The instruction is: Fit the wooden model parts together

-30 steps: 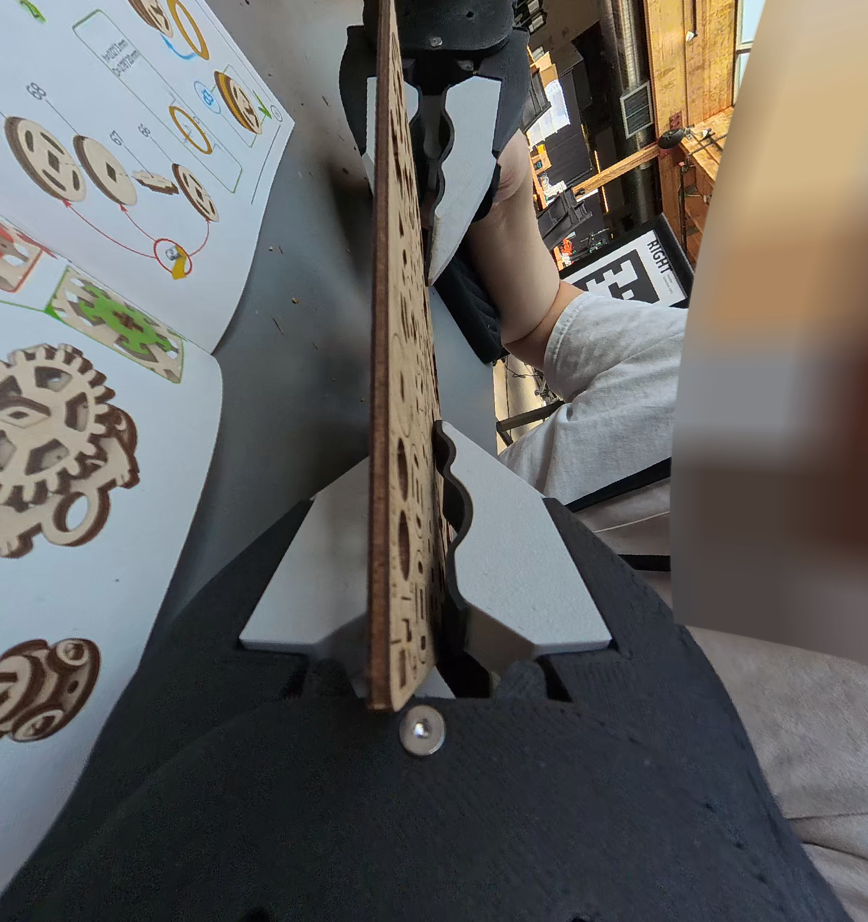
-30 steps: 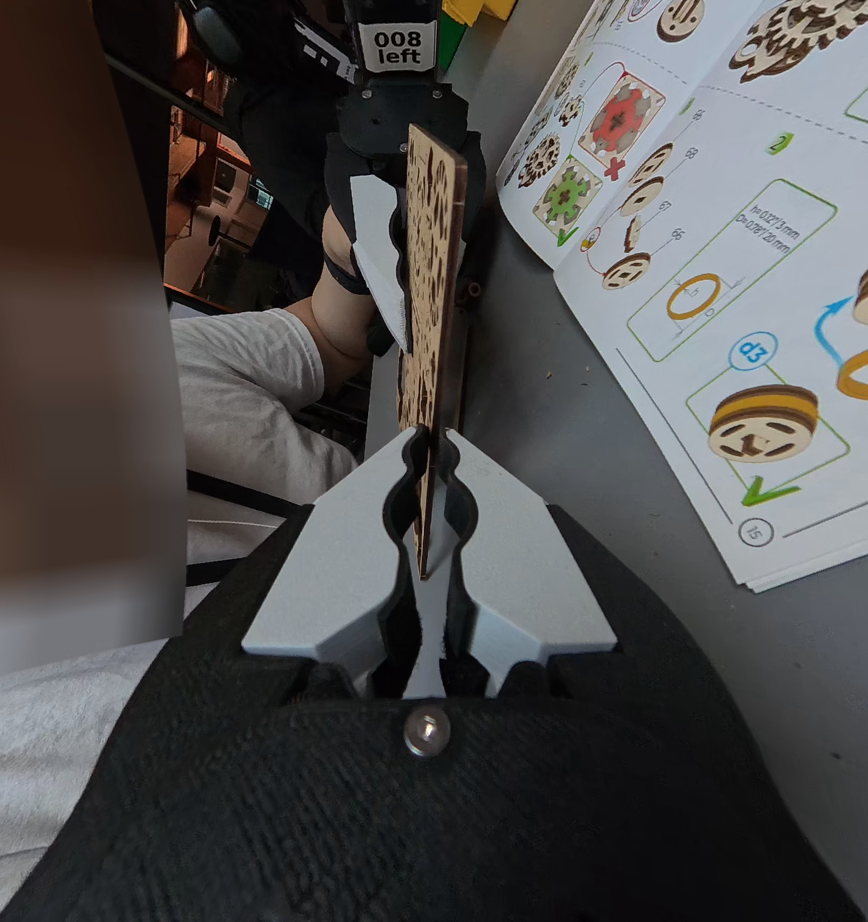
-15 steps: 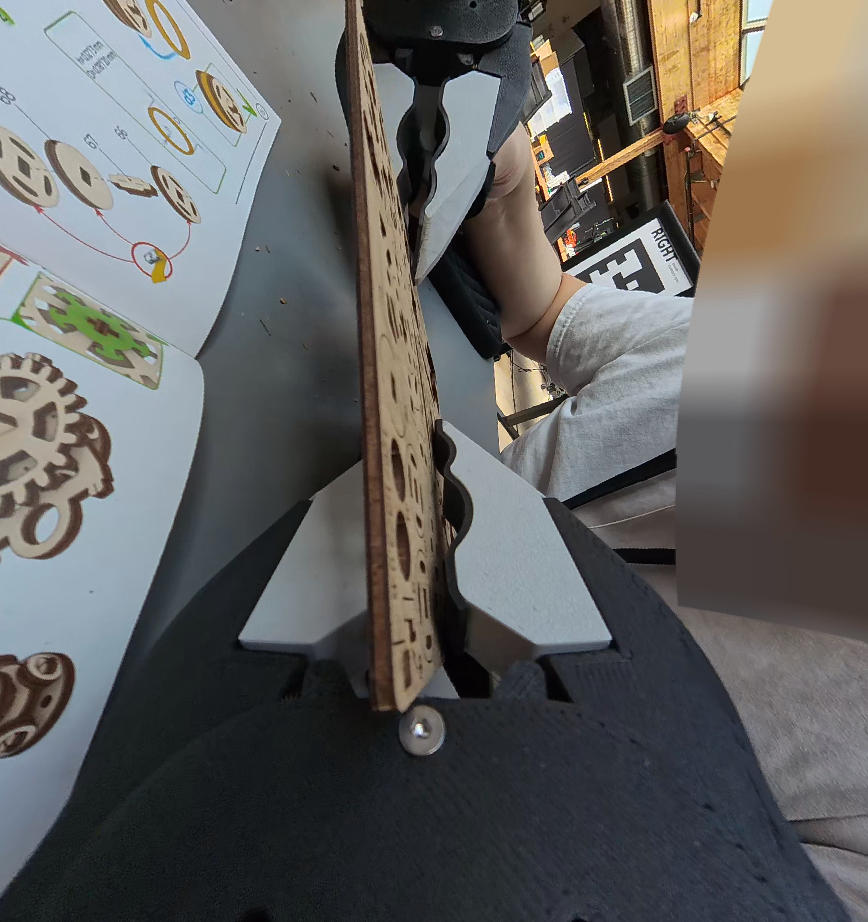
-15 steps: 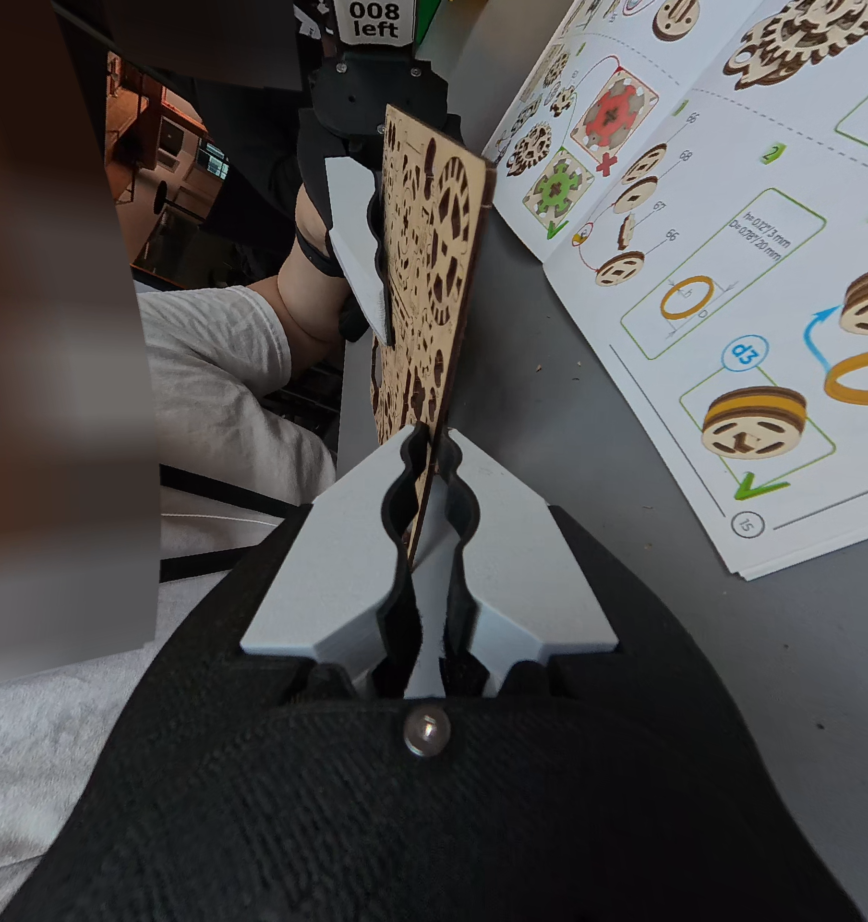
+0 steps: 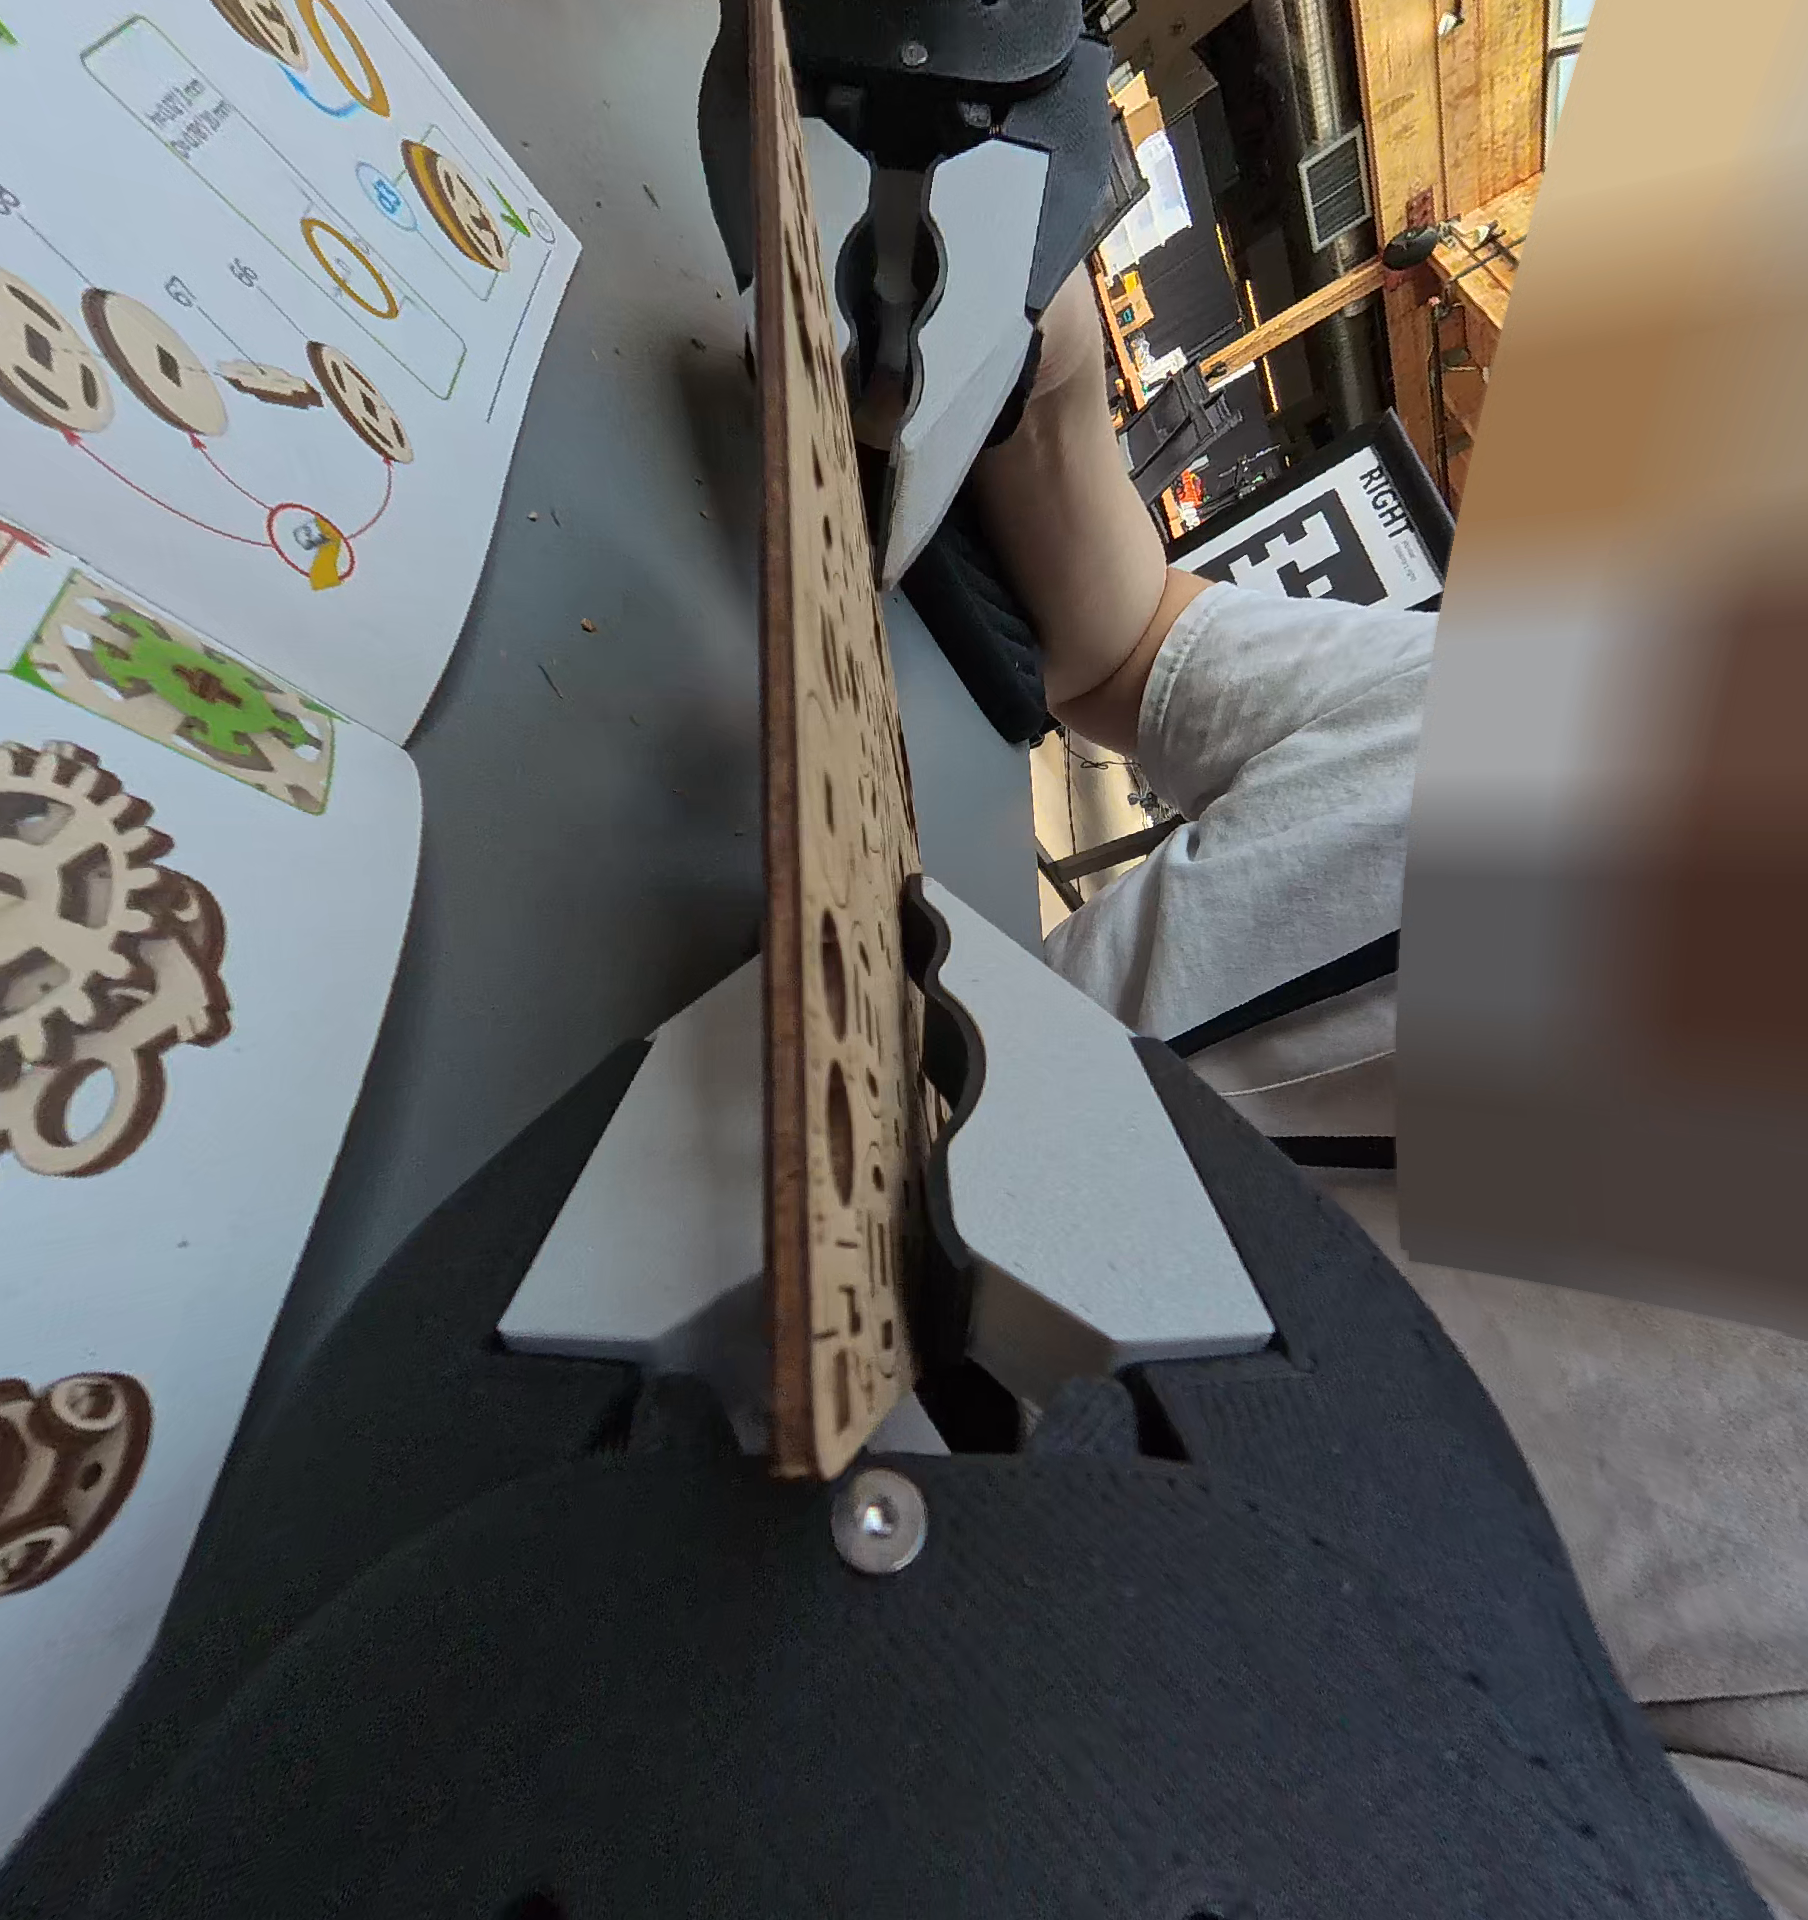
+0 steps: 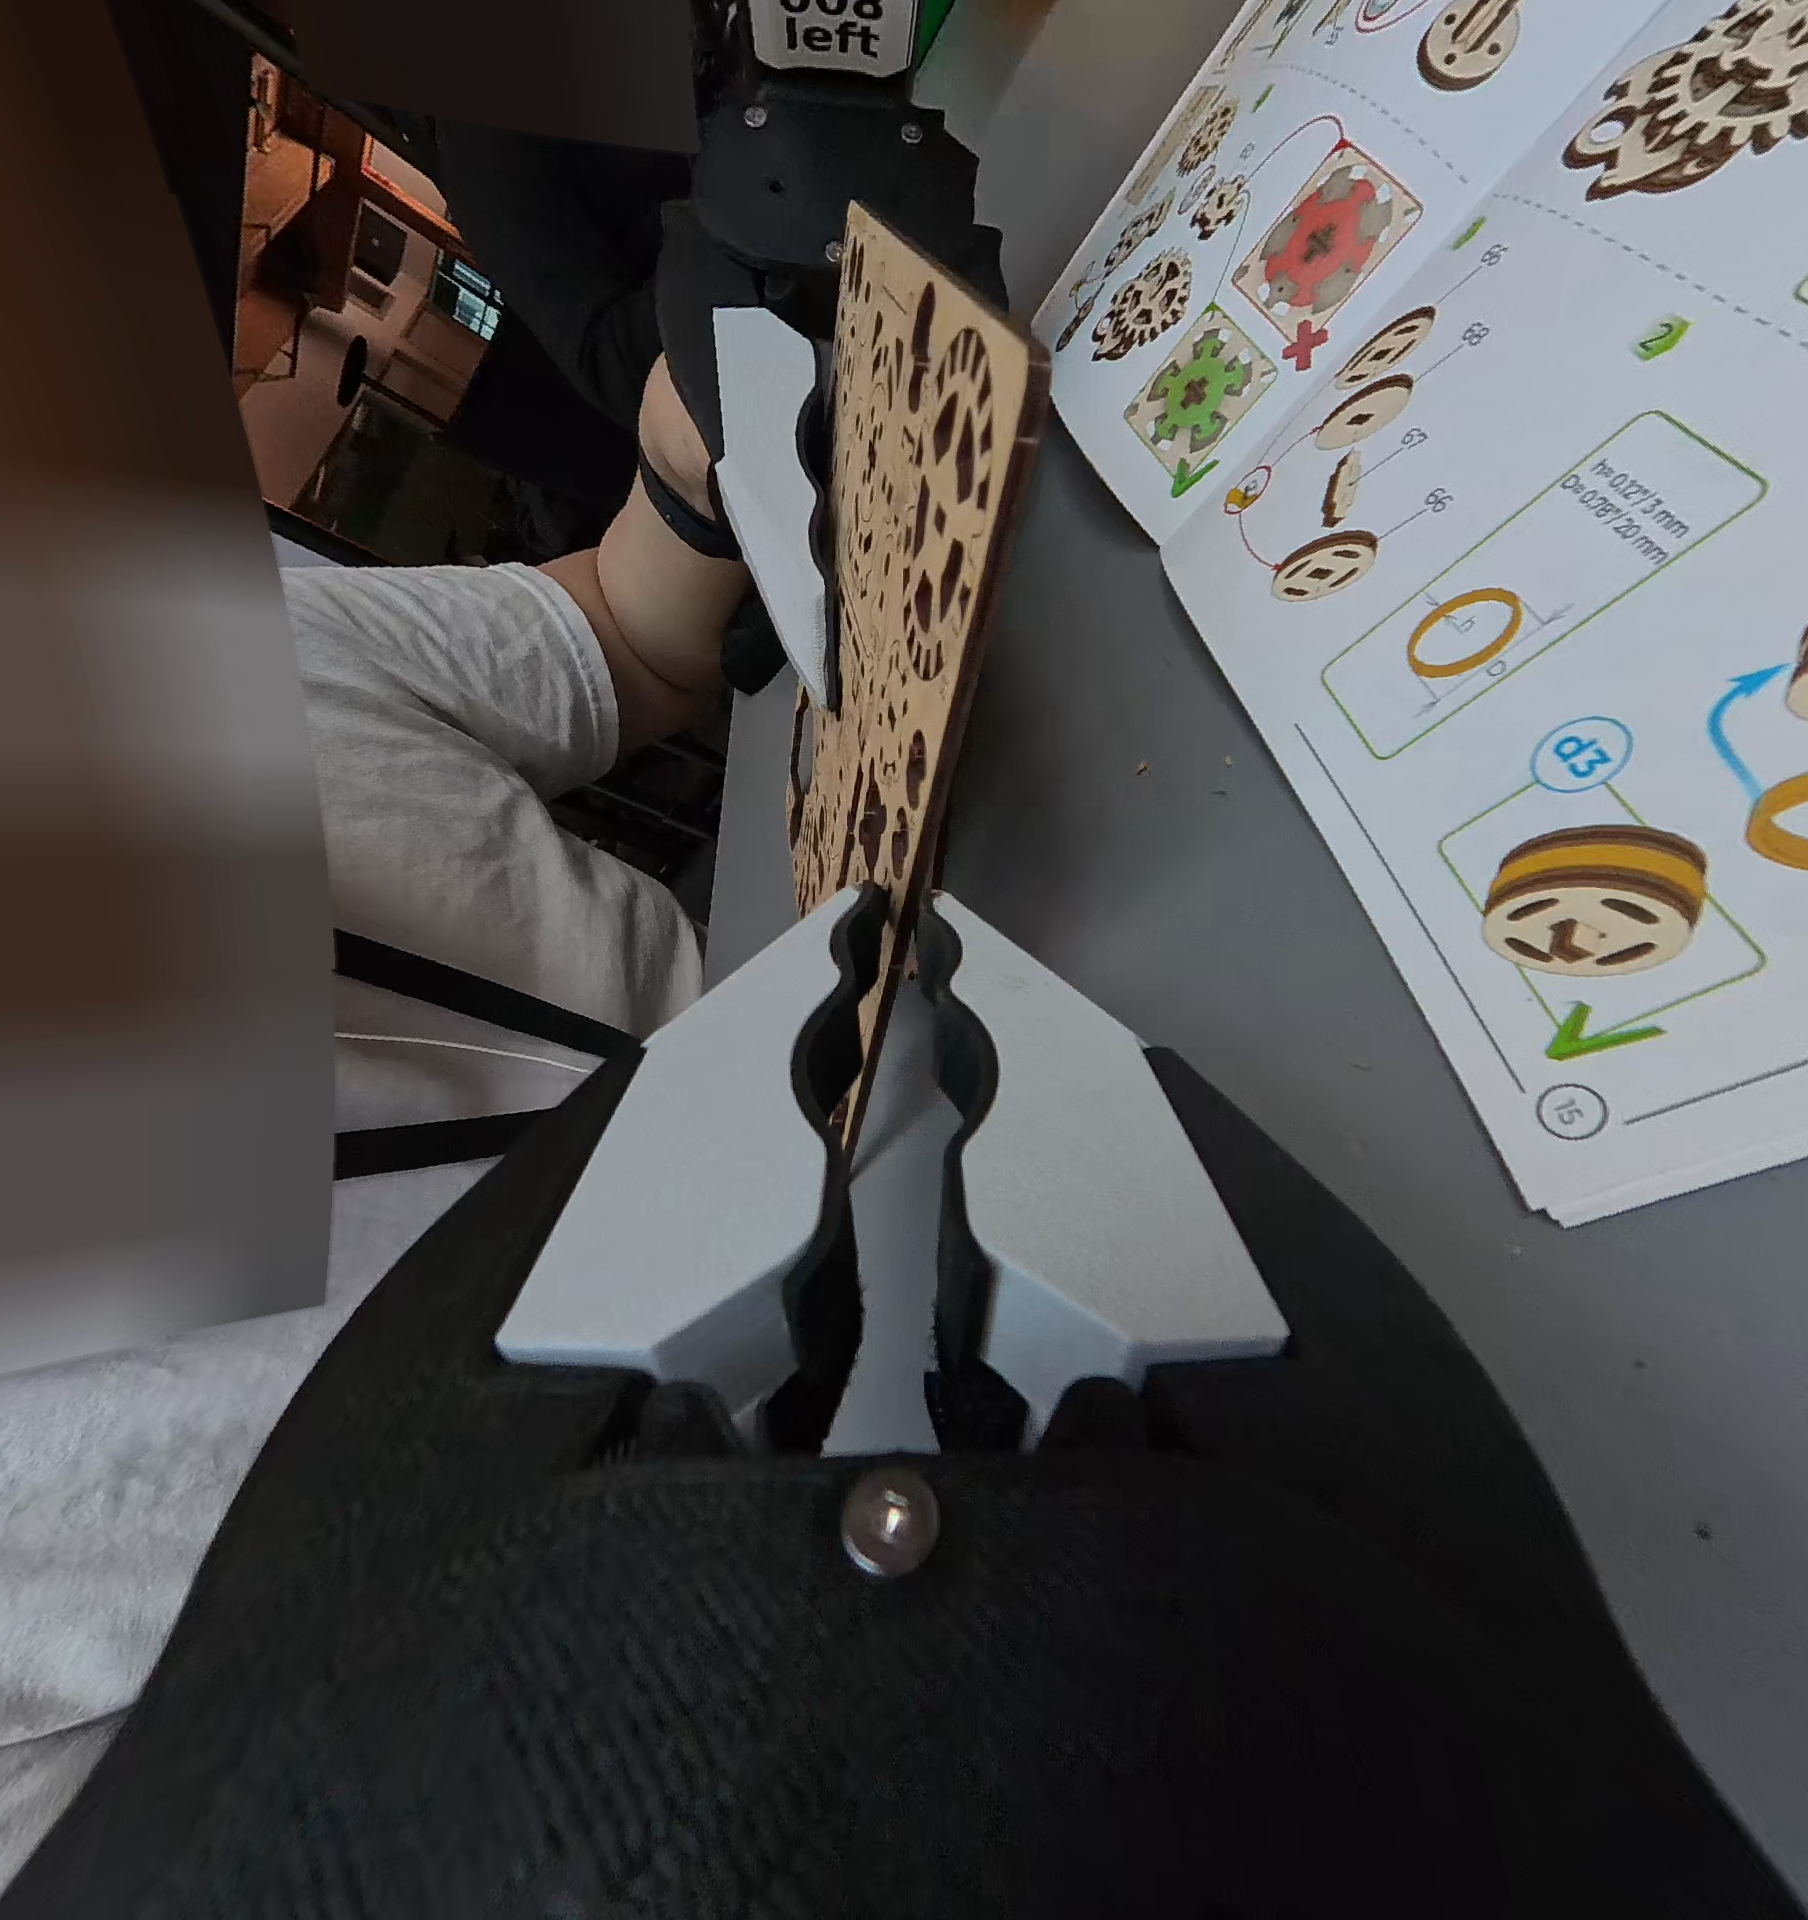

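Observation:
A thin laser-cut wooden parts sheet (image 5: 838, 727) stands on edge above the grey table, held at both ends. My left gripper (image 5: 843, 935) is shut on its near end, with the sheet deep between the fingers. In the right wrist view the sheet (image 6: 921, 520) shows part of its face with gear cut-outs, and its lower corner sits between the tips of my right gripper (image 6: 895, 914), which is shut on it. Each gripper also shows at the far end in the other view: the right one (image 5: 869, 488) and the left one (image 6: 858, 665).
An open instruction booklet (image 5: 204, 416) lies on the grey table (image 5: 588, 831) beside the sheet, also in the right wrist view (image 6: 1502, 623). The person's arm and white sleeve (image 5: 1243, 727) are past the table edge (image 6: 723, 810). Small wood crumbs dot the table. Across from one pair of fingers to the other is roughly 7 cm.
The sheet has twisted between the grippers, so more of its face shows in the right wrist view. Both grippers keep their hold.

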Tool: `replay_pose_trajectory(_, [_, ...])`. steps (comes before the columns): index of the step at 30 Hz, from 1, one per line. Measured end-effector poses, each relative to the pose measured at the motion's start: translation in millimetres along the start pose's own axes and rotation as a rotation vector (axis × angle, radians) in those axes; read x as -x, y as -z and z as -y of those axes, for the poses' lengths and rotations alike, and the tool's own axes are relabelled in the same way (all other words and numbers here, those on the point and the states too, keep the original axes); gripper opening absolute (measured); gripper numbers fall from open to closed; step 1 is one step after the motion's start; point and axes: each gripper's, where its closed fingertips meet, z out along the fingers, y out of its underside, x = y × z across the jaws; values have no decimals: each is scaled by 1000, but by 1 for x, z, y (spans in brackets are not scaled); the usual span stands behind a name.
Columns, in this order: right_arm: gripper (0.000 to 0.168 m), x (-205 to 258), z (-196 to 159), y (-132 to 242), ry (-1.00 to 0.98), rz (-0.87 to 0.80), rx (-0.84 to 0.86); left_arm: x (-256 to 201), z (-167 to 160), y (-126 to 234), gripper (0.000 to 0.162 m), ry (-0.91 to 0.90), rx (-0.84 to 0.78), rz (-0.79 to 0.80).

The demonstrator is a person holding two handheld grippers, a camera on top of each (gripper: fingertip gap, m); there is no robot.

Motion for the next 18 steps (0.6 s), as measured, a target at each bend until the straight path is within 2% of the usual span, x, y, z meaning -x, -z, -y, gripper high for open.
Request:
replay_pose_trajectory(6, [8,-1,-2,3,24,-13,10,2,-1,0,1,13,4,2])
replay_pose_trajectory(18, [5,-4,-9,-1,21,-56,64,1,-1,-1,0,18,4,-13])
